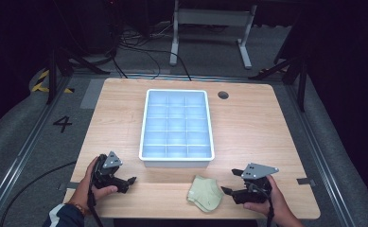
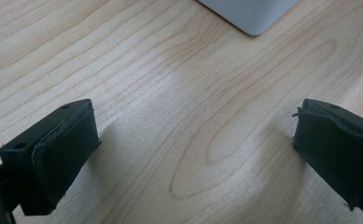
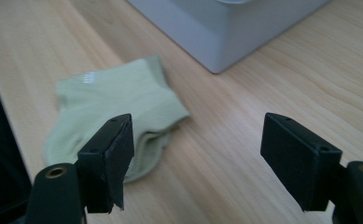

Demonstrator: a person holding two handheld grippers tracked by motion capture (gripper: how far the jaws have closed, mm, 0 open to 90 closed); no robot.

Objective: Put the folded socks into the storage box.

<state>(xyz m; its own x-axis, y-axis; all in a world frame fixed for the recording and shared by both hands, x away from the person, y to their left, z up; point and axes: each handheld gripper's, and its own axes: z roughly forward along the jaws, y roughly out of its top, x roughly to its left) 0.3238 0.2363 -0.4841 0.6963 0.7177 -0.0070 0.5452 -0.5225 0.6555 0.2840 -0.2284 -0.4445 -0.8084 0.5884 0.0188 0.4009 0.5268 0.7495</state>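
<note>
From above, a pale green folded sock [image 1: 204, 194] lies on the light wooden desk [image 1: 252, 127] before a white compartmented plastic tray [image 1: 177, 125], between the left hand-held gripper [image 1: 129, 181] and right hand-held gripper [image 1: 229, 182]; each gripper view shows jaws wide apart, empty.

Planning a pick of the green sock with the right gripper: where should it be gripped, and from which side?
Probably the sock's raised folded edge nearest the right gripper. It lies flat on the table in front of the tray, so come in low from the right, open fingers straddling that edge.
</note>
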